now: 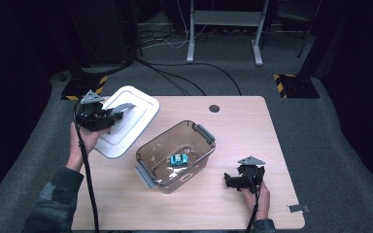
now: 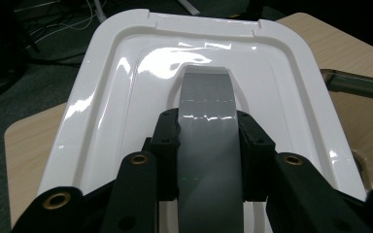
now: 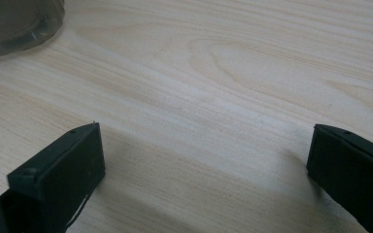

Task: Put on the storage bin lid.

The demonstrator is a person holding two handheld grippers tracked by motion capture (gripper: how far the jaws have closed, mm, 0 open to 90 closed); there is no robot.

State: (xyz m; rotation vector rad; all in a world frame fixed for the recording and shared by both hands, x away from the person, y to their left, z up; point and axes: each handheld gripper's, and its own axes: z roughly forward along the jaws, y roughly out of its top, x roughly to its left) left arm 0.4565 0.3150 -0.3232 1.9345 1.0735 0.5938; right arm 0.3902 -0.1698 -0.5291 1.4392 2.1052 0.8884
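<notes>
The left claw (image 1: 108, 118) is clamped on the grey handle (image 2: 208, 141) of a white lid (image 1: 135, 112), its two black jaws pressing the handle from either side, and it holds the lid tilted above the left edge of the tabletop (image 1: 252, 131), just beside the box and apart from it. The clear brown box (image 1: 175, 156) stands uncovered in the middle of the tabletop with a small teal toy car (image 1: 178, 159) lying on its bottom. The right claw (image 1: 231, 180) rests low over bare wood near the box's right side, jaws spread wide with nothing between them
</notes>
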